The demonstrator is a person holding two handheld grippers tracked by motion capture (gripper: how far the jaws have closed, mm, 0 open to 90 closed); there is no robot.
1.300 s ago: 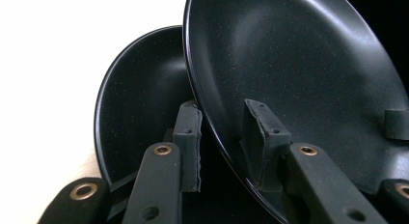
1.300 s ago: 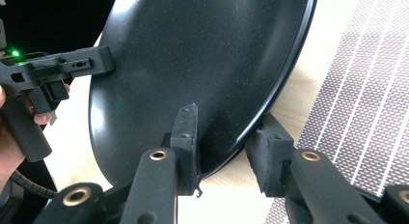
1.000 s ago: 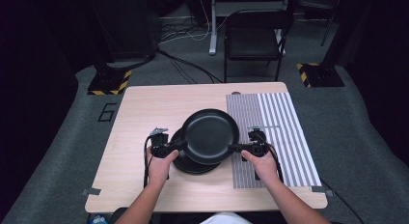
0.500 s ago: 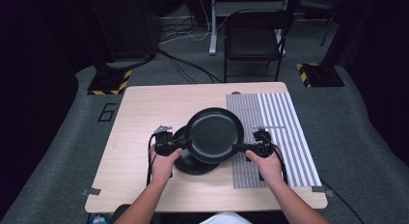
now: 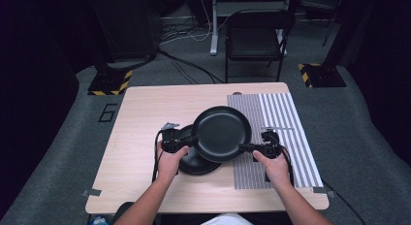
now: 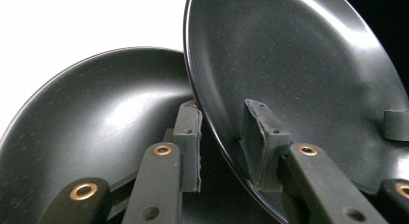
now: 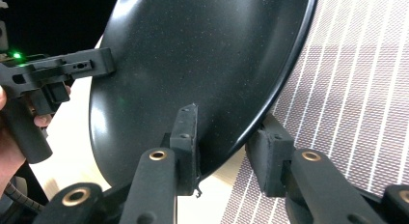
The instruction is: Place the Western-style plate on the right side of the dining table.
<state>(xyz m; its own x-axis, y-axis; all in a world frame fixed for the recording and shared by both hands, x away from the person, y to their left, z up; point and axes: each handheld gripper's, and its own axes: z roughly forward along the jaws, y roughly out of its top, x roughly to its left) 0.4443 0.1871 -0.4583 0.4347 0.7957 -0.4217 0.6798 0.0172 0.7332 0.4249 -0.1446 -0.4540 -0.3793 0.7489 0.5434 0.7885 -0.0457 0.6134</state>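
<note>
Black and round, the upper plate [image 5: 221, 133] is held over the wooden tabletop [image 5: 145, 113] in the high view, partly above the striped mat [image 5: 286, 123] and overlapping a second black plate [image 5: 191, 159] that lies on the wood beneath it. The left tool [image 5: 186, 141] grips the upper plate's left rim and the right tool [image 5: 246, 147] its right rim, each carried by one hand. A black chair [image 5: 254, 38] stands beyond the tabletop.

The left gripper view shows the left tool [image 6: 219, 142] clamped on the upper plate [image 6: 299, 69], one jaw on each face of the rim, with the lower plate [image 6: 91, 122] behind.

The right gripper view shows the right tool [image 7: 226, 151] clamped likewise on the upper plate's [image 7: 202, 55] edge, above the striped mat [image 7: 357, 89]; the left tool [image 7: 103, 60] holds the far rim.
</note>
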